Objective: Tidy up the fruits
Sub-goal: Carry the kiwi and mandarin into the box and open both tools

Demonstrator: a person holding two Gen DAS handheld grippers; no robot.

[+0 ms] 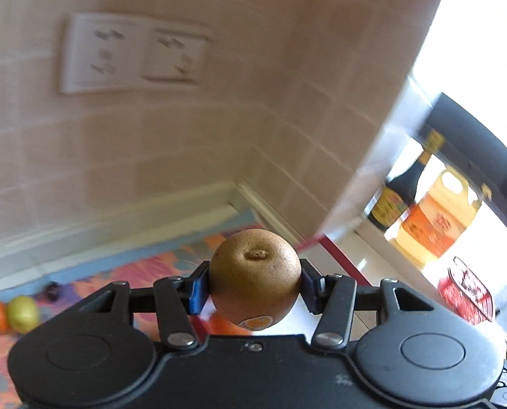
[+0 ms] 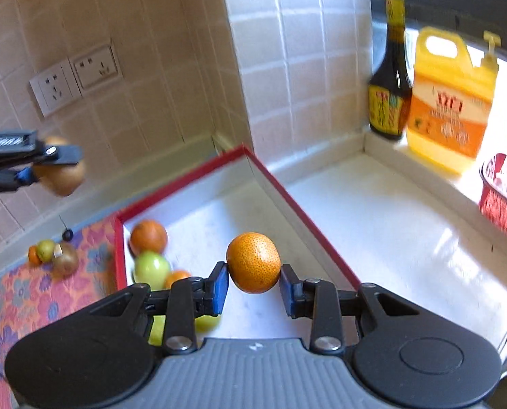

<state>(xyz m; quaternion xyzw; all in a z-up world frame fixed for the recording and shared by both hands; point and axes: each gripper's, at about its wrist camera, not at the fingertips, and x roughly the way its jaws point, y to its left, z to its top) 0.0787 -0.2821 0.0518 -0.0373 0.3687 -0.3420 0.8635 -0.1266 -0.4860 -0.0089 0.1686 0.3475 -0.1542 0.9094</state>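
**Both grippers loaded, box part filled**

Clamped between the blue pads of the right hand-held gripper (image 2: 254, 284) is a tangerine (image 2: 253, 262), hanging over the red-rimmed box (image 2: 308, 225). Several fruits already lie in the box's left corner: an orange one, green ones. The left hand-held gripper (image 1: 253, 288) is closed on a kiwi (image 1: 255, 277), held in the air left of the box. A few fruits (image 2: 54, 255) remain on the flowered mat (image 2: 18, 303) on the bench, so I judge the sorting about half done.

A brown kiwi (image 1: 255, 277) hangs clamped, stem-end forward. A small orange (image 2: 253, 262) is held above the red-rimmed box (image 2: 308, 218); at ten o'clock inside lie an orange and a green fruit.
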